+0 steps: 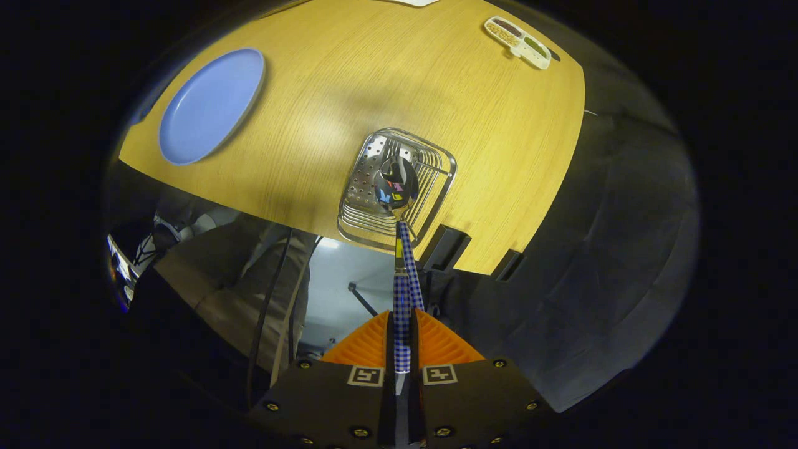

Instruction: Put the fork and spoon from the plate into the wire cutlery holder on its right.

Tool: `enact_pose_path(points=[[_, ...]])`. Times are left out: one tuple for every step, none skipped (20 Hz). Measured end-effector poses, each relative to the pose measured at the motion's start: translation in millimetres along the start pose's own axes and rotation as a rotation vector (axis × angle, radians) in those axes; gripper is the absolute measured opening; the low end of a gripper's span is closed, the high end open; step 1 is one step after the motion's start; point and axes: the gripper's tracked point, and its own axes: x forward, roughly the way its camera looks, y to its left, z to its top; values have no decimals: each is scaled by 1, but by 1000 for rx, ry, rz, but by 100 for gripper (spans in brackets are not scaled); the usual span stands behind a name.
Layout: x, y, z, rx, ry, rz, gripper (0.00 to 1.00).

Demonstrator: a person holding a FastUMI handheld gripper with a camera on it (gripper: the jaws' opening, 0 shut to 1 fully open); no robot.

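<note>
jaws point(402, 349) tight on the checked handle of the spoon point(399, 187), bowl over the wire cutlery holder point(430, 187) on the worktop point(324, 112)

Tool point(402, 349) clamps spoon point(399, 187) handle; bowl over wire cutlery holder point(436, 181); blue plate point(209, 106) well apart.

Glossy metal spoon point(396, 182) with checked handle, gripper point(402, 340) with ribbed orange fingers point(436, 343) clamping it, shining wire cutlery holder point(395, 187), matt blue plate point(210, 105) lying at ten o'clock, wood-grain table point(386, 81).
</note>
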Motion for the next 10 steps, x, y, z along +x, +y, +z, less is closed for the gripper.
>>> enact_pose_path(points=[[1,-1,4,-10,3,-1,8],[2,-1,7,-20,9,-4,8],[2,0,8,-35,15,-7,8],[2,0,10,-47,24,-8,8],[-1,2,15,-56,31,-10,8],[0,2,18,-63,35,-13,8],[1,1,19,-69,36,-13,8],[1,0,21,-71,36,-12,8],[2,2,22,-69,38,-8,8],[1,3,25,-67,38,-2,8]])
